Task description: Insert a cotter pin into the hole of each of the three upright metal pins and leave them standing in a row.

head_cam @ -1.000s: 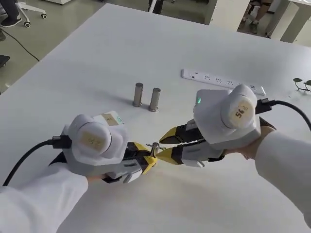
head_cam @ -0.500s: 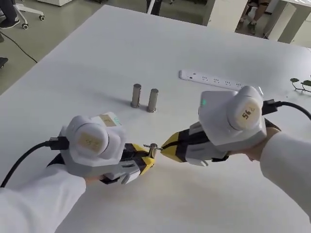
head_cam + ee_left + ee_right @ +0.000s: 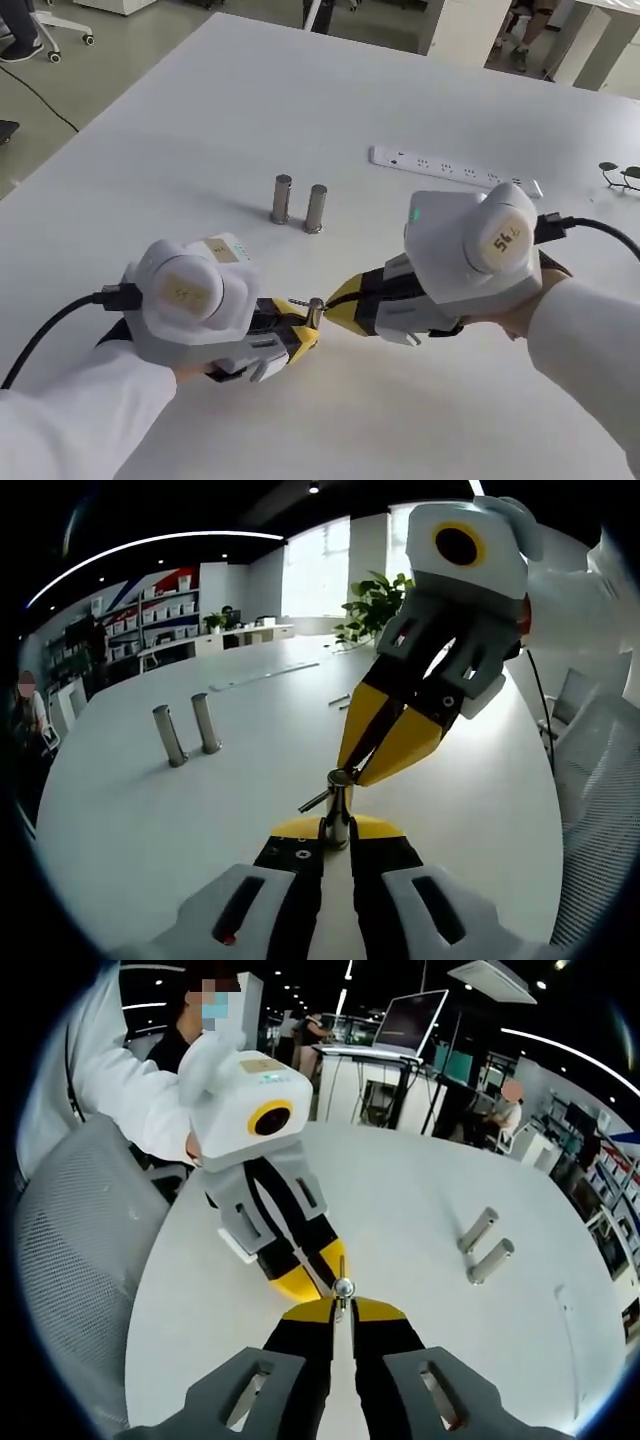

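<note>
Left gripper view, steel pin (image 3: 339, 808) upright, cotter pin (image 3: 313, 801) seemingly through it

Opposed close gripper views; shared pin (image 3: 339, 802)

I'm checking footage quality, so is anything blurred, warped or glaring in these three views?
Head view: sharp, even light, soft shadows beside the standing metal pins. Left gripper view: fisheye bends the table, the window glares white, the held pin is sharp. Right gripper view: same bending.

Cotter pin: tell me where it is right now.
In the head view, lower centre, the cotter pin pokes through the metal pin that the left gripper clamps, right gripper at its other end.
</note>
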Demonstrator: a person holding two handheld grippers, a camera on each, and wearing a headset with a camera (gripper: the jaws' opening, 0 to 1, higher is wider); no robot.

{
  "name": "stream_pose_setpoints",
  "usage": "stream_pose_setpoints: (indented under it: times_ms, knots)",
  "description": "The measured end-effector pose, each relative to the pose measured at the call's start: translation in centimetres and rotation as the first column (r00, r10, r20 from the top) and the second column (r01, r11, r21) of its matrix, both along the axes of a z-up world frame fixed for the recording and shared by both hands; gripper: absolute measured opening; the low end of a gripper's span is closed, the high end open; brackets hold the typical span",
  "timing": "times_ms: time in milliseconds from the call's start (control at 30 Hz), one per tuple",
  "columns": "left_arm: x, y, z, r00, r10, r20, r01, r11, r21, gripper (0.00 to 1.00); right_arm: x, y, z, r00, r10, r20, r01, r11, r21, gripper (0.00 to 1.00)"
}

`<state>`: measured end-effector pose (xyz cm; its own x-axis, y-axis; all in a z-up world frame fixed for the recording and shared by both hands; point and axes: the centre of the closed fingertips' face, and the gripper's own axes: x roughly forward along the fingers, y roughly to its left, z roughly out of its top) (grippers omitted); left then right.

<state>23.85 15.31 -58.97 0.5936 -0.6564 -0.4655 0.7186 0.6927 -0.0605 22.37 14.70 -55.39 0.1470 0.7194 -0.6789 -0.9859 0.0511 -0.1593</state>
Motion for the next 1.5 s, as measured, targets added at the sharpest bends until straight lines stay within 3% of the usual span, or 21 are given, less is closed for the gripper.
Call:
stream_pose_setpoints:
  times_ms: [100, 200, 300, 333, 467, 633, 733, 900, 967, 1033, 1200, 1500]
  knots:
    - [-0.2, -0.2, 0.3, 1.0, -0.007, -0.009, 0.006, 1.0, -0.025, 0.14, -0.1, 0.3, 0.0, 1.0, 0.011, -0.004, -0.011, 1.0, 0.011, 0.2]
    - [-0.5, 0.0, 0.6, 1.0, -0.019, -0.003, 0.019, 1.0, -0.021, 0.21, -0.1, 0.4, -0.2, 1.0, 0.006, -0.009, -0.006, 1.0, 0.008, 0.17]
    - [-1.2, 0.1, 0.5, 0.999, -0.042, -0.022, 0.041, 0.999, -0.031, 0.3, 0.0, 0.6, -0.3, 1.0, 0.0, -0.023, 0.0, 1.0, 0.017, 0.19]
    - [-1.6, 0.1, 0.8, 0.998, -0.062, 0.001, 0.062, 0.998, -0.032, 0.32, 0.0, 0.7, -0.4, 1.0, -0.002, -0.027, 0.003, 1.0, 0.023, 0.19]
    - [-2.7, 0.9, 1.3, 0.997, -0.082, 0.003, 0.082, 0.995, -0.061, 0.5, 0.2, 0.9, -0.7, 0.999, -0.009, -0.041, 0.01, 1.0, 0.028, 0.18]
    - [-3.3, 2.3, 1.7, 0.999, -0.048, 0.009, 0.049, 0.993, -0.109, 0.64, 0.4, 1.2, -1.1, 0.998, -0.013, -0.058, 0.015, 0.999, 0.03, 0.16]
    - [-3.7, 3.1, 1.7, 1.0, -0.014, -0.015, 0.012, 0.989, -0.146, 0.76, 0.4, 1.2, -1.3, 0.998, -0.016, -0.068, 0.018, 0.999, 0.031, 0.15]
    - [-3.8, 4.3, 2.1, 0.999, 0.047, -0.02, -0.05, 0.982, -0.182, 0.85, 0.4, 1.3, -1.7, 0.997, -0.008, -0.078, 0.01, 1.0, 0.021, 0.14]
    - [-3.8, 4.4, 2.0, 0.998, 0.054, -0.027, -0.058, 0.982, -0.179, 0.92, 0.4, 1.4, -1.8, 0.997, -0.006, -0.079, 0.007, 1.0, 0.02, 0.13]
    - [-3.8, 4.9, 1.4, 0.998, 0.058, -0.022, -0.06, 0.989, -0.133, 0.98, 0.5, 1.5, -1.8, 0.997, -0.006, -0.08, 0.008, 1.0, 0.02, 0.13]
    - [-4.2, 4.8, 1.8, 0.998, 0.056, -0.027, -0.06, 0.985, -0.161, 0.99, 0.6, 1.6, -2.1, 0.997, 0.002, -0.082, -0.001, 1.0, 0.013, 0.13]
    - [-4.3, 5.3, 1.7, 0.996, 0.081, -0.03, -0.085, 0.985, -0.149, 0.99, 0.7, 1.8, -2.1, 0.996, -0.01, -0.085, 0.012, 1.0, 0.025, 0.05]
